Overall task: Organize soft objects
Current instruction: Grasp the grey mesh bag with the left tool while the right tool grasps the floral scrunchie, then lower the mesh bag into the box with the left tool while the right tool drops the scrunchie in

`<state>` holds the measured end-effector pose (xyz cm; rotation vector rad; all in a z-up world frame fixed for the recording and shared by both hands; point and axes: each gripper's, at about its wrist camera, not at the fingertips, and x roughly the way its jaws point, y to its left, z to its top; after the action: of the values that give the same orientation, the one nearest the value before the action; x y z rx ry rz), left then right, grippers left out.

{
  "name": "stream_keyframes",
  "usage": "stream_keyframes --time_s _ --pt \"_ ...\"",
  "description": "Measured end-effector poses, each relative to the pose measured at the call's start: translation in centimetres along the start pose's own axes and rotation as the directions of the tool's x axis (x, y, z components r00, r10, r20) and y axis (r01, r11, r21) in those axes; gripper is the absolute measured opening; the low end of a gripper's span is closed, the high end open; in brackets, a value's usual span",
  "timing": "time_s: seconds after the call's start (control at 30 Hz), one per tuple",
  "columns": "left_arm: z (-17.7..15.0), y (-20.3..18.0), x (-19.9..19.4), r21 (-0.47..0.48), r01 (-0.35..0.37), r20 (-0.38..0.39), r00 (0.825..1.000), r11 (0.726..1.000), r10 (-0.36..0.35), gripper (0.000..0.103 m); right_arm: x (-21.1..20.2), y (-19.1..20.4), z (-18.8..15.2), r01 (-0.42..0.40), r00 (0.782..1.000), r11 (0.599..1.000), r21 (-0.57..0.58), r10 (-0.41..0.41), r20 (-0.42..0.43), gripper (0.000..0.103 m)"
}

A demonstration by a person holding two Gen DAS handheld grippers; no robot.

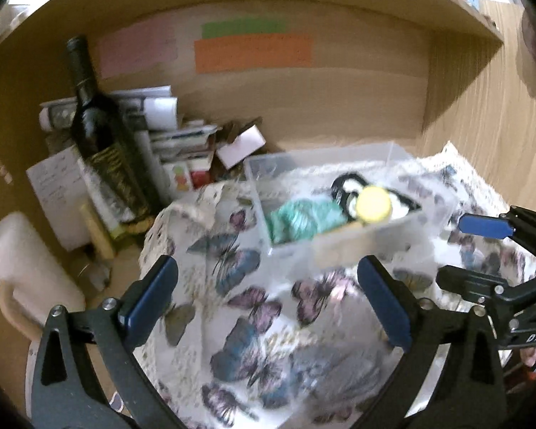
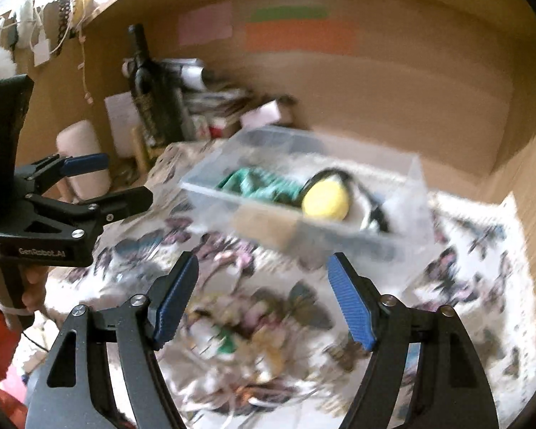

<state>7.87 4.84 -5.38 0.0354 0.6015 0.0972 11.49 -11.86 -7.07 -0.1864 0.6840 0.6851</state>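
A clear plastic box (image 1: 403,157) (image 2: 416,178) stands on a butterfly-print cloth (image 1: 261,307) (image 2: 464,268). In it lie a teal soft item (image 1: 300,218) (image 2: 261,184), a yellow ball-like item (image 1: 373,203) (image 2: 326,200) and a black-and-white soft toy (image 1: 350,184) (image 2: 371,211). My left gripper (image 1: 268,289) is open and empty, in front of the box; it also shows in the right wrist view (image 2: 121,182). My right gripper (image 2: 262,296) is open and empty, in front of the box; it also shows in the left wrist view (image 1: 461,250). A small blurred pile with a green piece (image 2: 228,345) lies on the cloth below it.
A dark wine bottle (image 1: 96,132) (image 2: 153,93) stands at the back left beside stacked papers and boxes (image 1: 175,136). A white cylinder (image 1: 21,264) (image 2: 85,153) lies at the left. Wooden walls with coloured paper notes (image 1: 253,52) enclose the space.
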Motion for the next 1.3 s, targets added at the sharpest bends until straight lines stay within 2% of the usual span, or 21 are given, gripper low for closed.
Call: stream_keyframes --time_s 0.1,0.3,0.37,0.43,0.53,0.6,0.7,0.8,0.87,0.9,0.93,1.0,1.03,1.07,1.13,1.3 --pt "-1.4 0.6 -0.4 -0.002 -0.002 -0.028 1.0 1.0 0.002 0.102 0.8 0.6 -0.9 -0.025 0.999 1.0 0.005 0.026 -0.039 0.072" --pt "-4.3 0.6 -0.4 -0.047 0.043 -0.108 0.993 0.998 -0.048 0.102 2.4 0.9 -2.8 -0.023 0.993 1.0 0.013 0.025 -0.115 0.072" --pt "-5.0 0.2 -0.1 -0.042 0.055 -0.129 0.99 0.998 -0.06 0.102 2.3 0.5 -3.0 -0.019 0.993 0.999 0.026 0.022 -0.117 0.065" --pt "-5.8 -0.4 0.3 -0.033 0.067 -0.155 0.985 0.997 -0.071 0.102 2.0 0.0 -3.2 -0.003 0.992 0.999 0.035 0.007 -0.123 0.045" --pt "-6.5 -1.3 0.9 -0.028 0.096 -0.186 0.977 0.995 -0.099 0.102 1.7 -0.8 -3.7 0.033 0.991 0.998 0.046 -0.027 -0.131 0.032" --pt "-7.0 -2.0 1.4 -0.024 0.116 -0.21 0.971 0.993 -0.119 0.102 1.6 -1.5 -4.0 0.055 0.989 0.997 0.054 -0.047 -0.141 0.027" --pt "-7.3 -2.8 2.0 -0.014 0.137 -0.229 0.964 0.99 -0.137 0.102 1.4 -2.6 -4.7 0.089 0.985 0.994 0.068 -0.078 -0.152 0.026" --pt "-7.5 -3.1 2.7 -0.019 0.154 -0.243 0.958 0.988 -0.154 0.102 1.2 -3.1 -5.1 0.091 0.985 0.992 0.086 -0.076 -0.155 0.026" --pt "-7.6 -3.0 3.0 -0.039 0.165 -0.245 0.955 0.986 -0.169 0.102 1.2 -3.1 -5.3 0.088 0.985 0.992 0.092 -0.073 -0.154 0.022" --pt "-7.7 -2.8 3.2 -0.059 0.171 -0.247 0.952 0.984 -0.18 0.095 1.3 -3.0 -5.4 0.088 0.985 0.992 0.093 -0.073 -0.153 0.019" --pt "-7.7 -2.5 3.4 -0.084 0.183 -0.251 0.947 0.98 -0.198 0.079 1.3 -3.0 -5.5 0.084 0.986 0.992 0.094 -0.07 -0.151 0.017" --pt "-7.7 -2.0 3.5 -0.118 0.197 -0.246 0.944 0.973 -0.22 0.06 1.2 -2.8 -5.3 0.08 0.988 0.992 0.096 -0.066 -0.136 0.015" --pt "-7.6 -2.0 3.5 -0.12 0.204 -0.249 0.941 0.972 -0.228 0.055 1.0 -2.7 -5.2 0.078 0.99 0.992 0.094 -0.066 -0.127 0.015" --pt "-7.5 -1.9 3.4 -0.118 0.215 -0.252 0.938 0.97 -0.238 0.051 0.9 -2.7 -5.1 0.079 0.99 0.992 0.094 -0.067 -0.12 0.015" --pt "-7.4 -1.8 3.2 -0.116 0.206 -0.245 0.942 0.972 -0.229 0.043 0.5 -2.8 -4.7 0.08 0.993 0.992 0.096 -0.071 -0.098 0.014" --pt "-6.7 -1.6 2.1 -0.09 0.19 -0.21 0.956 0.978 -0.205 0.038 -1.0 -3.3 -3.7 0.093 0.995 0.989 0.113 -0.089 -0.041 0.014"
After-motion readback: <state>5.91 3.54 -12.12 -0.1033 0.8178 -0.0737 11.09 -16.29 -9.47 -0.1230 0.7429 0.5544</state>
